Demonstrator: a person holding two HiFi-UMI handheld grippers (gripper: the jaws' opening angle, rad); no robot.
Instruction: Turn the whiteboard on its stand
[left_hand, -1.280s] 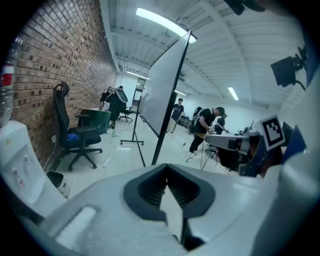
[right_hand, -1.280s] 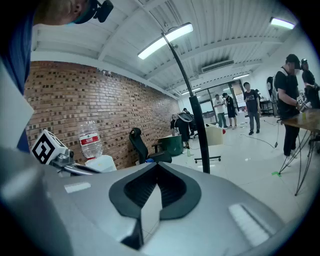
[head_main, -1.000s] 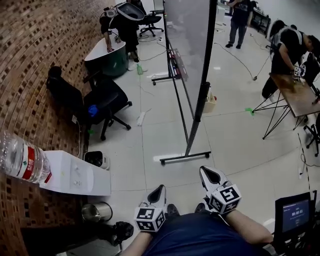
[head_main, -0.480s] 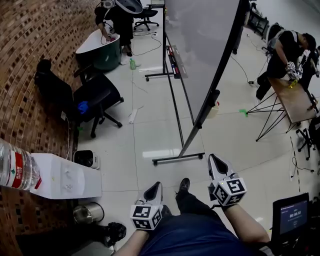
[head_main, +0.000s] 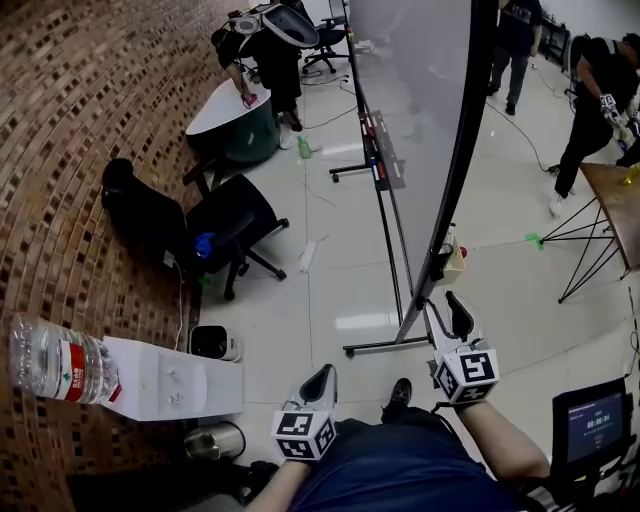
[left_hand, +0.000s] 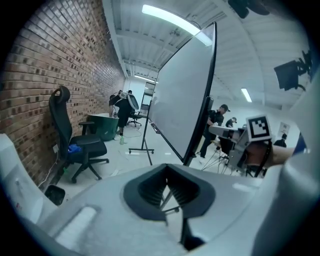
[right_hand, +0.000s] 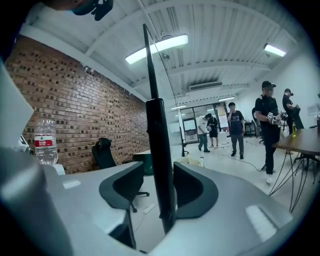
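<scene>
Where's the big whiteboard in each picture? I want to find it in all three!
Head view: the whiteboard stands at the top middle and runs off the top edge.
Left gripper view: the whiteboard fills the centre, showing its pale face.
Right gripper view: the whiteboard is edge-on, a thin dark bar up the middle.
Shared landmark: the brick wall, on the left in all three.

A tall grey whiteboard (head_main: 415, 120) in a black frame stands on a black floor stand (head_main: 385, 345) over pale tiles (head_main: 330, 290). The right gripper (head_main: 443, 300), jaws just opened apart, has the frame's lower side edge at its tips; the left gripper (head_main: 320, 375) hangs well apart from it.
</scene>
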